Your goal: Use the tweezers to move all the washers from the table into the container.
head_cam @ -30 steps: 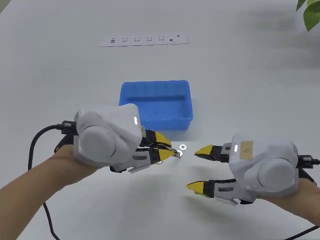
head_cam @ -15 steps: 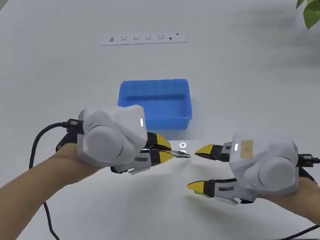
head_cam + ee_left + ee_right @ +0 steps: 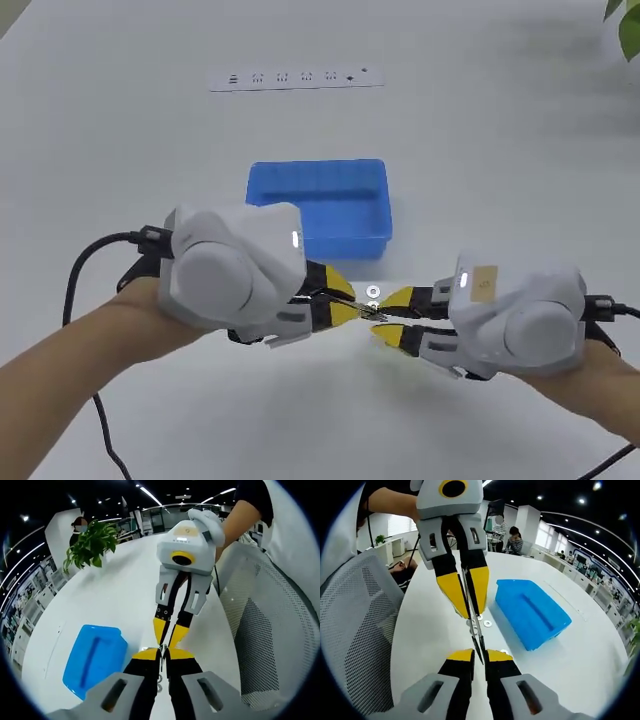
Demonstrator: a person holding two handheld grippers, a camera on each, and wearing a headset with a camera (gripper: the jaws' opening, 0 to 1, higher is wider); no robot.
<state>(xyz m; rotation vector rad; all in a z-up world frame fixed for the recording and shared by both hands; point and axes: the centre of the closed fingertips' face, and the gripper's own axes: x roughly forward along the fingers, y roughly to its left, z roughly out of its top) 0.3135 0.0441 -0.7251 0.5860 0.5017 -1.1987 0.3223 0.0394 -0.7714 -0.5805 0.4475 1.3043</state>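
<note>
Steel tweezers (image 3: 475,630) run between the two grippers. The left gripper (image 3: 470,614) has its yellow fingers clamped on the handle end. The right gripper (image 3: 480,655) has its fingers drawn narrow, pressing the tips from either side.

Small washers (image 3: 487,623) lie loose on the white bench (image 3: 500,150) just beside and under the tweezers. In the head view a washer (image 3: 373,291) lies between the tweezers (image 3: 366,311) and the near wall of the blue container (image 3: 318,190). The container stands mid-bench, on the far side of both grippers.

The left gripper view shows its own fingers (image 3: 150,655) shut on the tweezers (image 3: 162,662), facing the right gripper (image 3: 167,642).

A white power strip (image 3: 295,78) lies toward the far edge. A green plant (image 3: 628,20) shows at the far right corner.
</note>
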